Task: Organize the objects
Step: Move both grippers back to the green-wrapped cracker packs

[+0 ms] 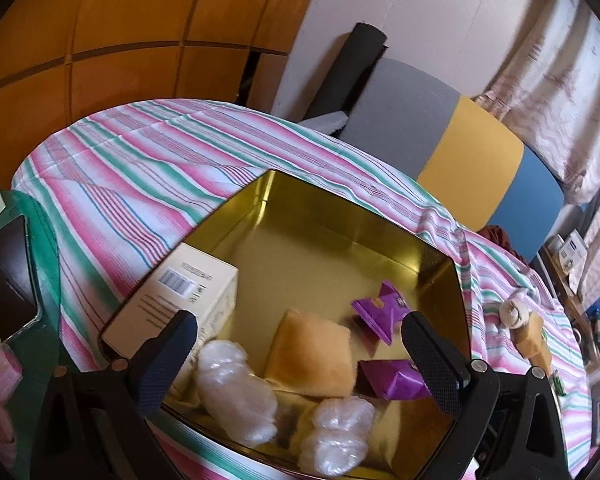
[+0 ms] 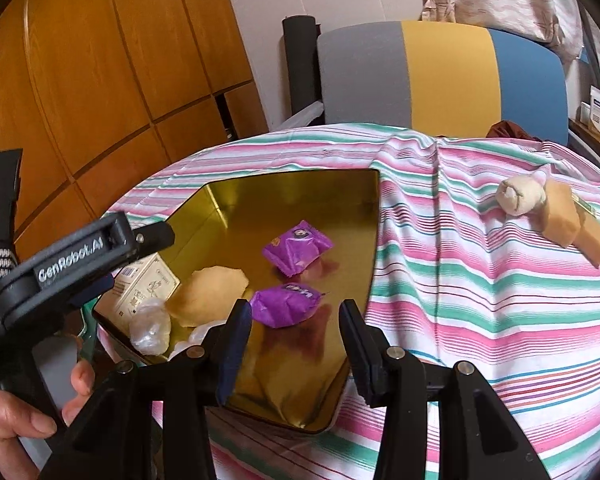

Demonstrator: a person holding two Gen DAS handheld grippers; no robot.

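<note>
Right wrist view showed my right gripper (image 2: pixel 292 344) hanging over the near corner of a gold tin (image 2: pixel 374 216) that sat on a table under a striped cloth (image 2: pixel 460 280). Its fingers (image 2: pixel 232 352) stood narrowly apart with nothing between them. I took the tin as my landmark.

Inside the tin, I counted two purple packets (image 2: pixel 298 251), one toward the middle and one nearer my fingers. A tan pouch (image 2: pixel 208 294) lay left of them, and a clear plastic bundle (image 2: pixel 150 330) lay at the tin's near-left edge beside a cream carton (image 2: pixel 148 284) propped against the left wall.

In the left wrist view my left gripper (image 1: pixel 300 360) hovered over the same tin, fingers (image 1: pixel 168 356) wide and empty. From there I made out a second clear bundle (image 1: pixel 338 436) near the front rim.

Outside the tin, well to its right on the cloth, a small cream stuffed toy (image 2: pixel 520 196) and two tan pouches (image 2: pixel 560 216) lay touching one another. They had not yet gone in.

A hand (image 2: pixel 16 412) gripped the left tool's handle at the left of the tin. A dark phone (image 1: pixel 14 276) lay left of the tin, off the cloth.

I judged the sorting more than half done: several things were in the tin, and the cluster on the right was left, if it belonged there.
</note>
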